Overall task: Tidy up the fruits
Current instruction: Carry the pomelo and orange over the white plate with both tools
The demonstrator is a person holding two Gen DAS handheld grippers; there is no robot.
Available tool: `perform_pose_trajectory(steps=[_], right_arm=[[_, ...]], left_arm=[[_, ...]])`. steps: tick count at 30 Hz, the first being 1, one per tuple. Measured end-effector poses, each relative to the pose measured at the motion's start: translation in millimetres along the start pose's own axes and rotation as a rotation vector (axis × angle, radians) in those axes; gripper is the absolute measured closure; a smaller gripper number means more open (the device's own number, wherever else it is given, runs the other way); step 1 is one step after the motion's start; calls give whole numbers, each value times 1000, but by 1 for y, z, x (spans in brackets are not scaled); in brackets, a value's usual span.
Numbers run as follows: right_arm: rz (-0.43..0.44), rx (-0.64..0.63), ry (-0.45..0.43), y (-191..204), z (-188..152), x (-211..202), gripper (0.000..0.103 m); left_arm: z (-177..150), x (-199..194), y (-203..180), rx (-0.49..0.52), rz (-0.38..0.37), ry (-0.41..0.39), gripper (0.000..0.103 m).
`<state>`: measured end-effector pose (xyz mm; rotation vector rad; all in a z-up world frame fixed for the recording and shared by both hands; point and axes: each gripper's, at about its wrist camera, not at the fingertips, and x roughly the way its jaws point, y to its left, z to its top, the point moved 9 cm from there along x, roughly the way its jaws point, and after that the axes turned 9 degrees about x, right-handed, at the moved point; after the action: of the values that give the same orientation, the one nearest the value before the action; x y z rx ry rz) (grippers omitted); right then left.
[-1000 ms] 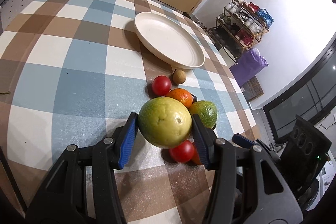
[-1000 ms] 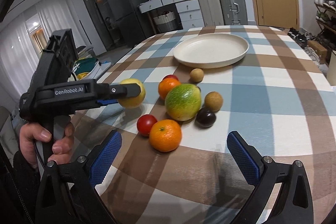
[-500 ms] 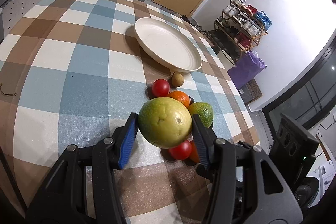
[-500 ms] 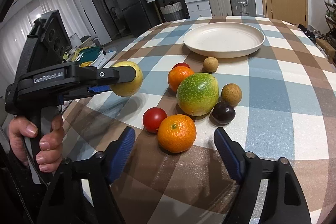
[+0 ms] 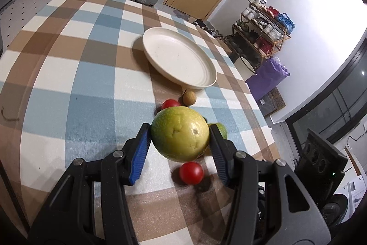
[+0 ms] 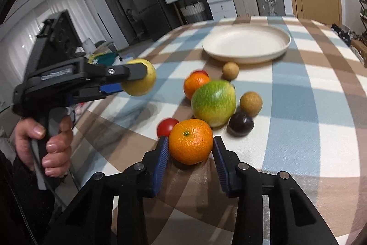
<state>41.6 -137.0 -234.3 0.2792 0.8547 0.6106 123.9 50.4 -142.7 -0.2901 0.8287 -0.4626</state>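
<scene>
The worktop (image 5: 68, 88), under a checked cloth, carried a cream plate (image 5: 179, 59) at its far side, bare, probably where the fruit was meant to go. Near of the plate lay the cluster: a green fruit (image 6: 213, 102) in the middle, an orange (image 6: 196, 85) behind it, two brown fruits (image 6: 251, 103), a dark plum (image 6: 241, 124) and a tomato (image 6: 166, 126). The left hand-held gripper (image 5: 180, 145) gripped a yellow fruit (image 5: 180, 133) across its width and held it clear of the cloth, likely for carrying to the plate. The right hand-held gripper (image 6: 190, 149) was closing on a nearer orange (image 6: 190, 144), its pads at both sides, the left one apparently touching; the fruit seemed to rest on the cloth, so I judged the pick only begun.
</scene>
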Motion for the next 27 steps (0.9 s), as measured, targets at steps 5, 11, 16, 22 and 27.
perform_pose_trajectory(steps=[5,11,16,22,27], right_arm=[[46,4,-52,2,25,-17,63],[76,21,-106,-6,73,-29,63],[57,17,-106,-21,109,-16,63],[42,31,-100,-39,155,3,63],[34,47,-95,-57,186,19,63]], left_arm=[[19,3,-5,22,3,2,55],[49,20,-8,40,12,17,55],[82,38,-7,25,18,7,55],[126,64,-11,58,30,22,55],[165,96,-10,109,52,47,55]])
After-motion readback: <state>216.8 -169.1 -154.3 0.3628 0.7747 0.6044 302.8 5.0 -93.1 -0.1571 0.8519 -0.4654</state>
